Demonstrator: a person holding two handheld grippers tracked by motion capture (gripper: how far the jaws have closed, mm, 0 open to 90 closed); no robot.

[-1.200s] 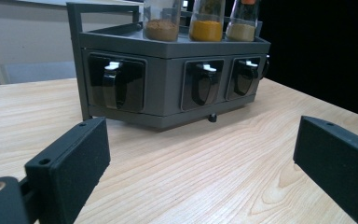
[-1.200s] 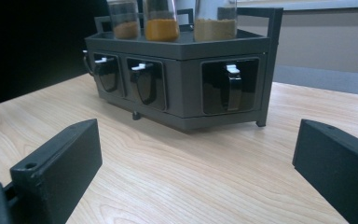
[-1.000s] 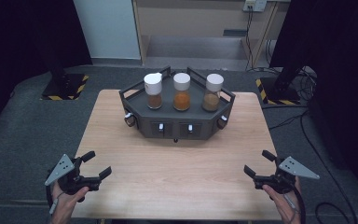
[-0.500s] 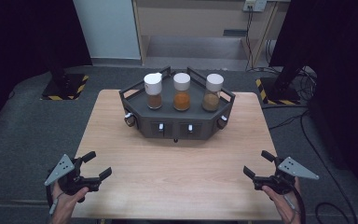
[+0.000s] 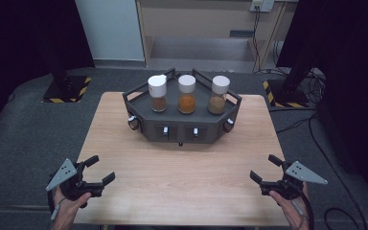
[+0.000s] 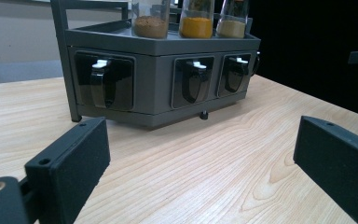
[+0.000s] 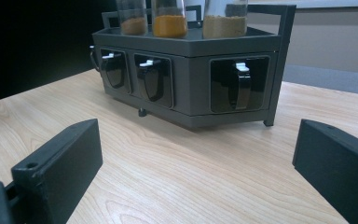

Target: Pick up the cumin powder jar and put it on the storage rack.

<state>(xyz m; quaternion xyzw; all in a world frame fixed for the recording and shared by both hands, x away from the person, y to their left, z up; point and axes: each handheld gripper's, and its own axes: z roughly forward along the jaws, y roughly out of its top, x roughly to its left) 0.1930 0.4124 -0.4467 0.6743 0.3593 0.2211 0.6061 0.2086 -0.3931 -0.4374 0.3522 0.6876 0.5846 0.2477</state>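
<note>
Holding at the start, we keep the left claw (image 5: 97,172) spread and empty at the table's (image 5: 182,167) near left edge, spice rack (image 5: 182,125) with three jars well ahead centre, right claw (image 5: 266,170) likewise agape near right; next likely a forward reach.

Loads of bare light wooden table (image 5: 182,172) up front; only the dark grey hexagonal spice rack (image 5: 182,125) blocks the far middle.
</note>
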